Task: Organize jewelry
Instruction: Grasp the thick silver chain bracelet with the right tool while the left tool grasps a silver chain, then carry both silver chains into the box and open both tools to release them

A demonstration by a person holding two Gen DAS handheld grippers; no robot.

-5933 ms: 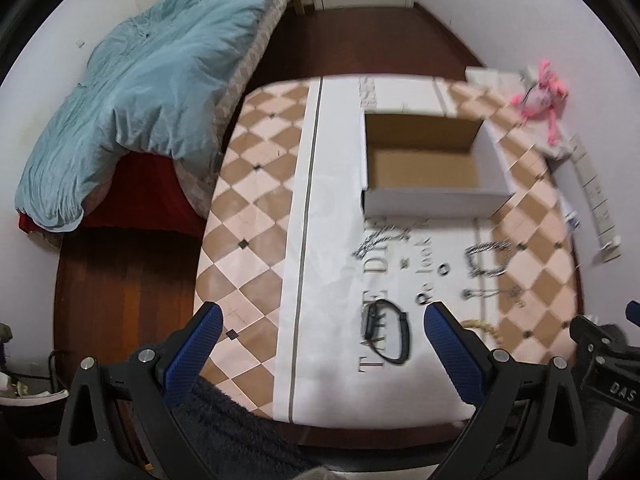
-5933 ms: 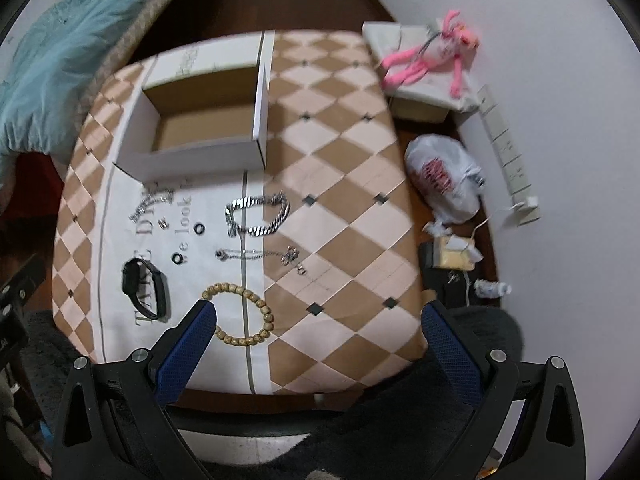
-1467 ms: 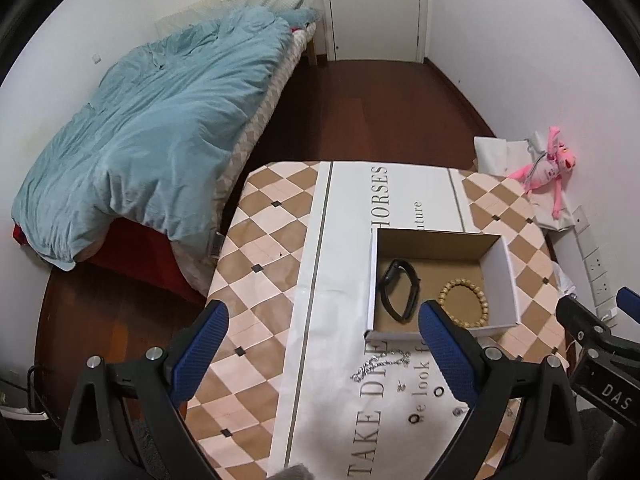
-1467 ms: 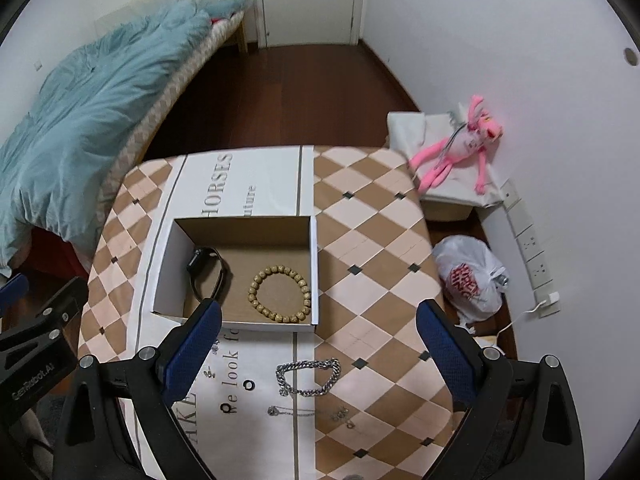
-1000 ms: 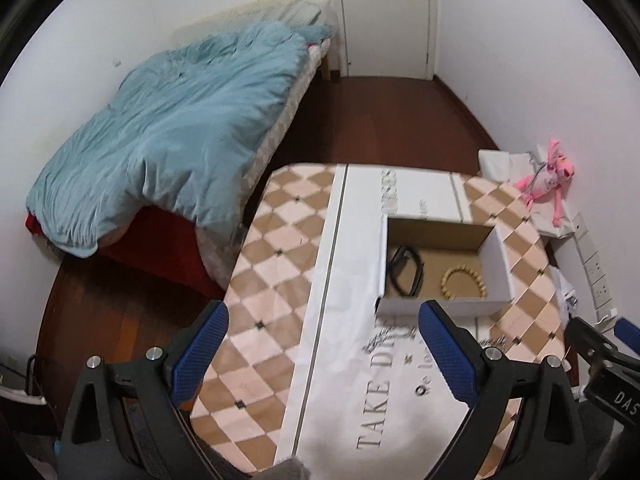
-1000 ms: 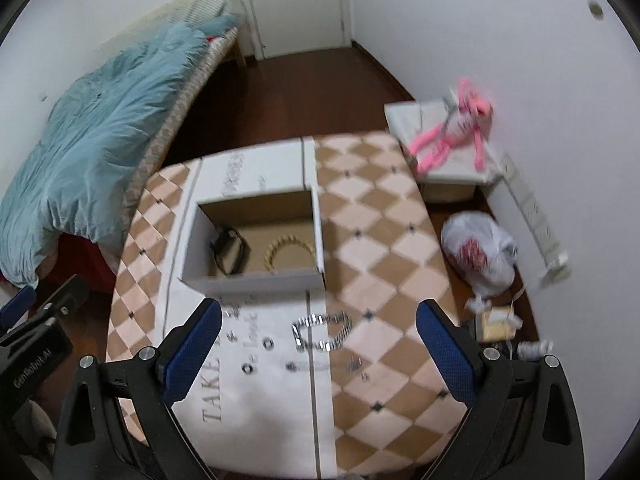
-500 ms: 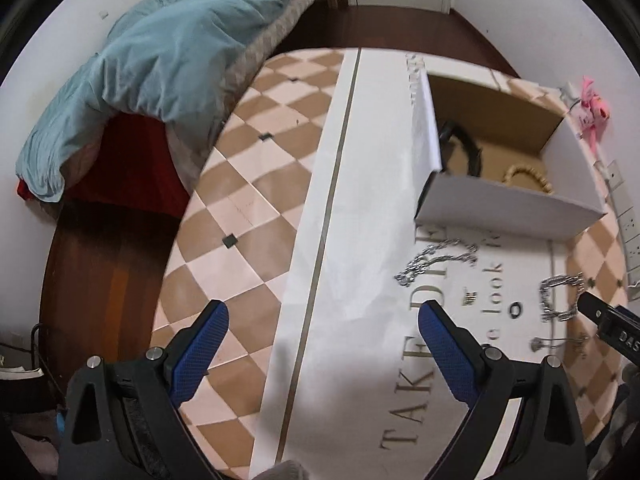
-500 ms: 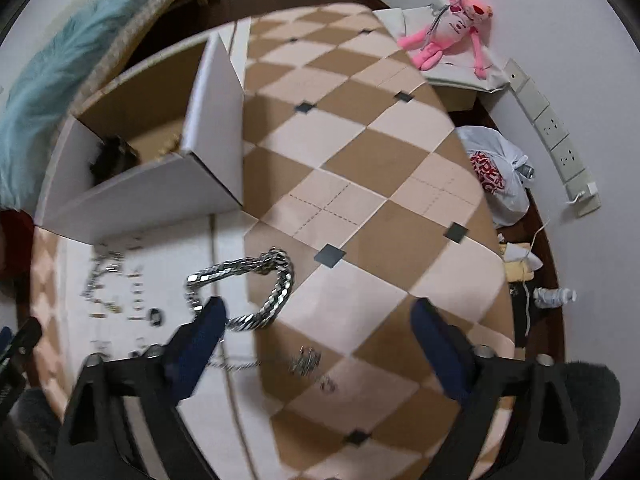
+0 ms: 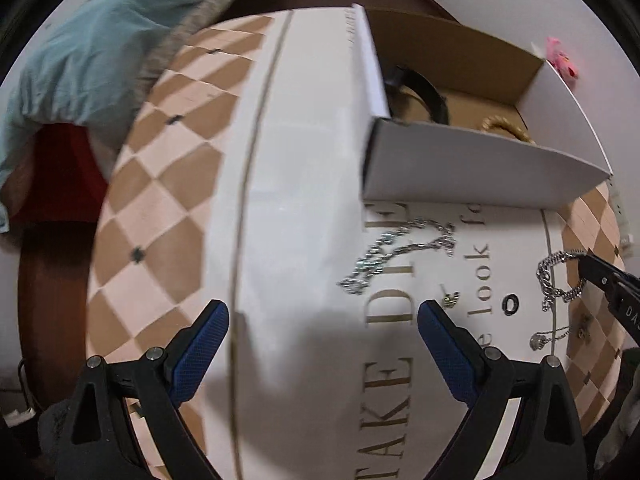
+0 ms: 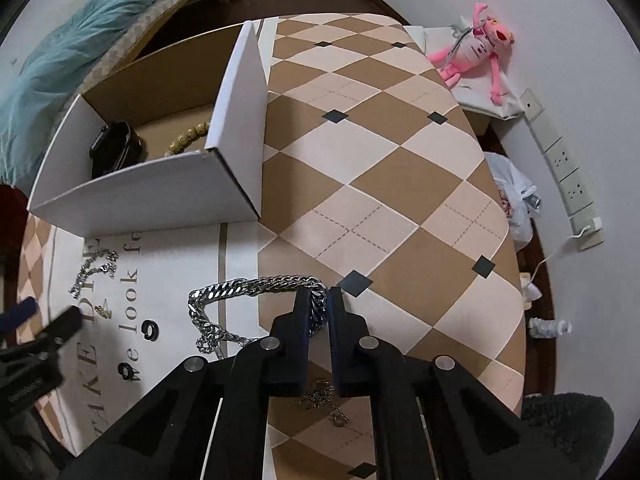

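Note:
My right gripper is shut on the thick silver chain bracelet, which lies on the table and also shows in the left wrist view. My left gripper is open and empty, low over the white runner, just short of a thin silver chain. That chain shows in the right wrist view too. The open cardboard box holds a black watch band and a wooden bead bracelet.
Small black rings and a thin necklace lie on the runner. Small earrings lie under my right gripper. A bed with a blue duvet stands left. A pink toy and wall sockets are at right.
Both grippers have dropped from high above down to the table. The right gripper has closed on the thick silver chain. The left has neared the thin chain and stays open.

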